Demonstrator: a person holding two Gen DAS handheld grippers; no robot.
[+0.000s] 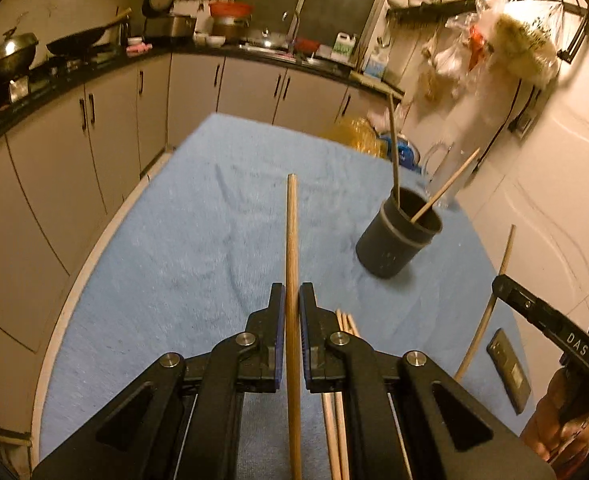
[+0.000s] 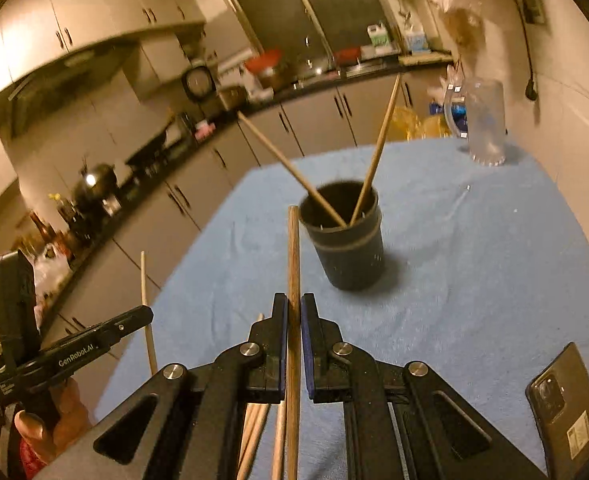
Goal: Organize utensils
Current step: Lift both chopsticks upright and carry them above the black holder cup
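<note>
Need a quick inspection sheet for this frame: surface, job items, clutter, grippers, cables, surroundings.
Surface: table under a light blue towel-like cloth.
Job's things: dark cylindrical utensil holder, upright, two wooden chopsticks leaning inside; loose wooden chopsticks lying on the cloth near the grippers.
Clutter: dark smartphone face down at the right edge; clear glass mug at the far end.
Grippers: left gripper shut on a wooden chopstick; right gripper shut on another wooden chopstick.
Cables: black cord hanging on the right wall.
Surroundings: kitchen counter with black wok, grey cabinets below.
</note>
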